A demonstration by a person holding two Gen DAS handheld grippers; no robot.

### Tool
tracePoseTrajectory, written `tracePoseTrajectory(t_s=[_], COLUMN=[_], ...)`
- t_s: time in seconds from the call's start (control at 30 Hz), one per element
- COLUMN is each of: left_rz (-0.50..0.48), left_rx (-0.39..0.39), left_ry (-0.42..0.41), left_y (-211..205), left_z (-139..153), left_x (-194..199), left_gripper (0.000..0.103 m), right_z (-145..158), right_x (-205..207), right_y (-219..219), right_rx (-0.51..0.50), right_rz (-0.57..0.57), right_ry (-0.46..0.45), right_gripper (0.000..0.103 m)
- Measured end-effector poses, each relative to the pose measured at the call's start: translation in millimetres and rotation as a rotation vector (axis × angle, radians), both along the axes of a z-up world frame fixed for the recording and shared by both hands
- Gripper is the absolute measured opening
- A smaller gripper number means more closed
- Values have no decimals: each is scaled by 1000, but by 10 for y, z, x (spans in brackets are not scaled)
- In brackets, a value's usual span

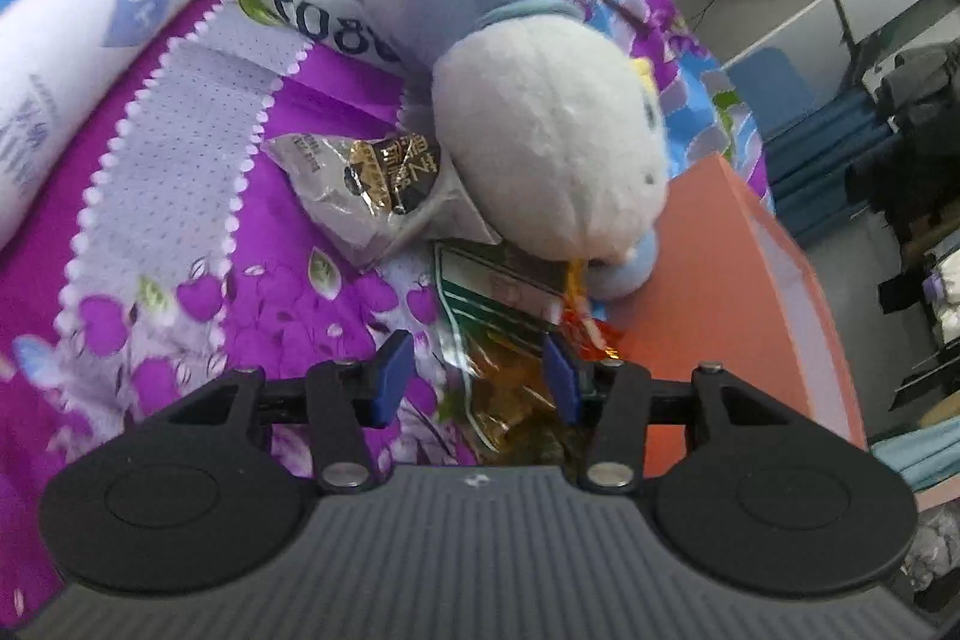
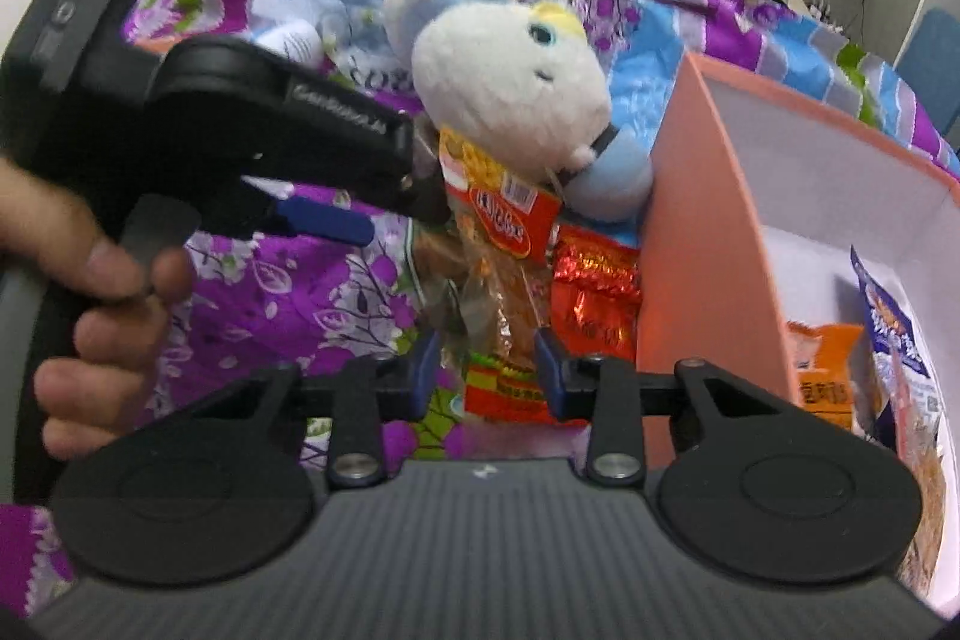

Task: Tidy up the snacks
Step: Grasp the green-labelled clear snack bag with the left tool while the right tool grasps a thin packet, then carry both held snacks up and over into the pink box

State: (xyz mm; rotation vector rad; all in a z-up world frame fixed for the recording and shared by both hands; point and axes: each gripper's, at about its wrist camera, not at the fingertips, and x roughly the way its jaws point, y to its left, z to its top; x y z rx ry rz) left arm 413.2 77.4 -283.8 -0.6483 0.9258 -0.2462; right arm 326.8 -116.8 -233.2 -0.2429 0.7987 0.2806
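On the bed's purple floral cover [image 1: 198,244], your left gripper [image 1: 477,370] tilts down with its blue fingers [image 1: 390,376] apart, not pressing anything; a clear packet of yellowish snacks [image 1: 510,400] lies below the gap, nearer the right finger. Just past it sits a green-and-white packet [image 1: 492,292], then a silver-and-black packet [image 1: 372,190] further up, touching the grey-and-blue plush toy [image 1: 540,130]. The pink box [image 1: 720,280] stands just right of the snack pile.

Your right gripper [image 2: 489,370] also angles down, fingers [image 2: 423,364] parted around a clear packet with orange label [image 2: 504,244]; can't tell whether the pads actually press it. A red foil packet [image 2: 594,298] lies just right of it, against the pink box wall [image 2: 684,232]. Below the gap there's a red-and-yellow packet [image 2: 504,394]. Inside the box: an orange packet [image 2: 825,370] and a blue-and-white packet [image 2: 894,340] leaning at the right side.

In the right wrist view your left hand [image 2: 102,310] wraps the other gripper's handle at the left edge, fingers curled around it, that tool pointing toward the plush and the snack pile.
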Motion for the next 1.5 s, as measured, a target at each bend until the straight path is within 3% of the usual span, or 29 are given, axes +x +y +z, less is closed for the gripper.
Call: tracePoseTrajectory(t_s=[0.17,0.37,0.73,1.03,1.17,1.43,1.5], left_rz=[-45,-86,-77,-2,26,61,87], left_rx=[-29,-55,48,174,231,314,307], left_ry=[39,83,99,138,103,-12,-9], left_y=[-33,-122,-389,-284,-224,-183,-156], left_z=[-144,-173,158,571,777,902,906], left_x=[215,345,75,-731,-1125,-1809,-1963], left_gripper=[45,35,21,18,18,17,17], right_z=[-122,-119,98,349,419,320,312], right_x=[126,235,159,-219,-481,-985,-1081], right_y=[28,1,-116,-145,-153,-196,-233], right_rx=[-37,-23,61,148,166,237,255], right_rz=[-35,-78,-84,-42,-21,6,-12], right_ry=[31,65,104,149,124,63,85], right_gripper=[34,19,9,9,8,9,9])
